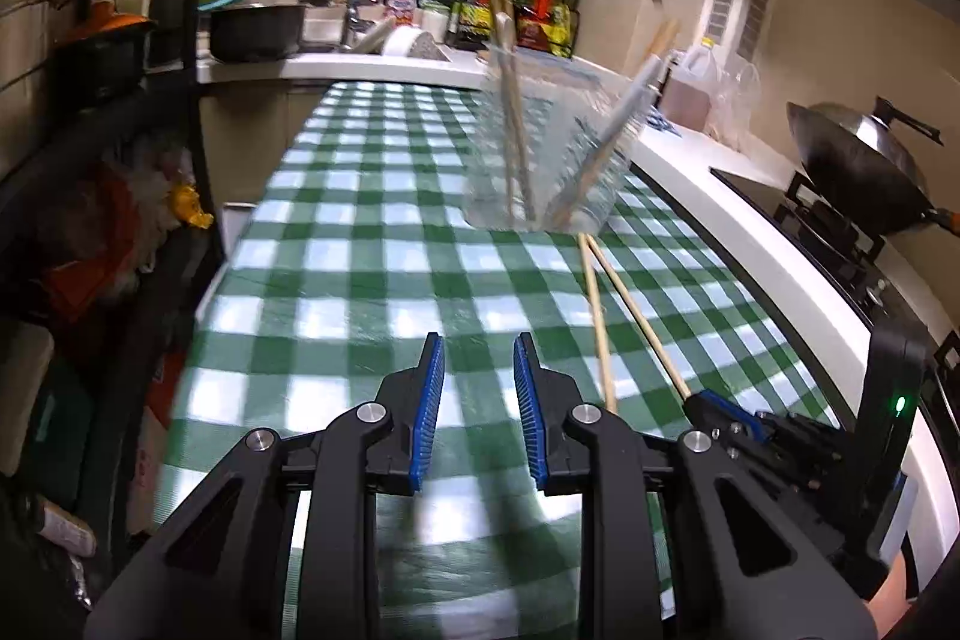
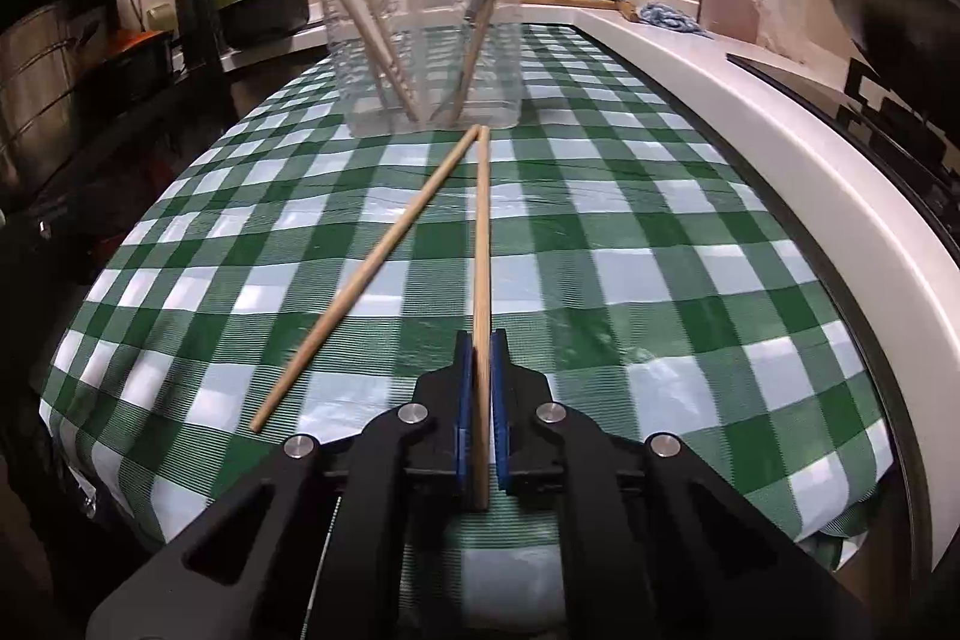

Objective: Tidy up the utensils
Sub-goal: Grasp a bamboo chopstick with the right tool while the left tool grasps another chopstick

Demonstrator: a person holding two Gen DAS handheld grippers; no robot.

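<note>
Right gripper has its blue-padded jaws closed on one long pale wooden chopstick, pinched close to its near end; tip points at the base of the clear plastic tub. Second wooden chopstick lies loose on the green-and-white checked tablecloth, its far tip beside the held one's tip. Likely light, stiff, smooth and round, so an end grip probably lets it pivot; a hold nearer mid-length looks safer. Tub already holds several upright utensils and looks light enough to tip. Left gripper hangs over the cloth, jaws apart, empty
</note>
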